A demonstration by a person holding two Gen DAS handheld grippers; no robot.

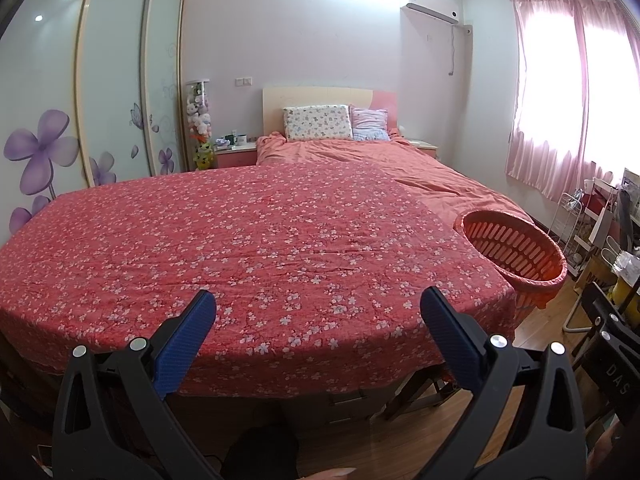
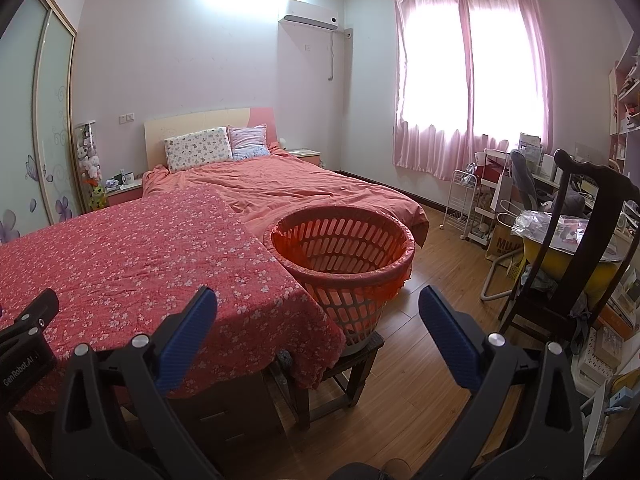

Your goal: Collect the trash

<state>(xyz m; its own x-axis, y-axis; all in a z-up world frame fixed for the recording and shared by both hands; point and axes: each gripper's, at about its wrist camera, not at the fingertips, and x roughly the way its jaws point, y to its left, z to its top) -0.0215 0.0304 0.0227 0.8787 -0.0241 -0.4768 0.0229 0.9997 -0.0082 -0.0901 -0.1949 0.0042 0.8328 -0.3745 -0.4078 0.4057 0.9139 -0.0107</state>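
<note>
An orange slotted plastic basket (image 2: 344, 256) lined with an orange bag stands on a dark wooden stool (image 2: 352, 364) at the right edge of a surface covered with a red flowered cloth (image 2: 140, 256). The basket also shows in the left wrist view (image 1: 516, 248) at the right. My left gripper (image 1: 318, 312) is open and empty, above the near edge of the cloth (image 1: 240, 240). My right gripper (image 2: 318, 312) is open and empty, just in front of the basket. No trash shows on the cloth. The basket's bottom is hidden.
A bed (image 2: 300, 188) with an orange quilt and two pillows lies behind the cloth. A dark wooden chair (image 2: 576, 248), a white wire rack (image 2: 460, 208) and a cluttered desk stand at the right. Wood floor (image 2: 432, 360) lies between. A wardrobe (image 1: 112, 92) stands at the left.
</note>
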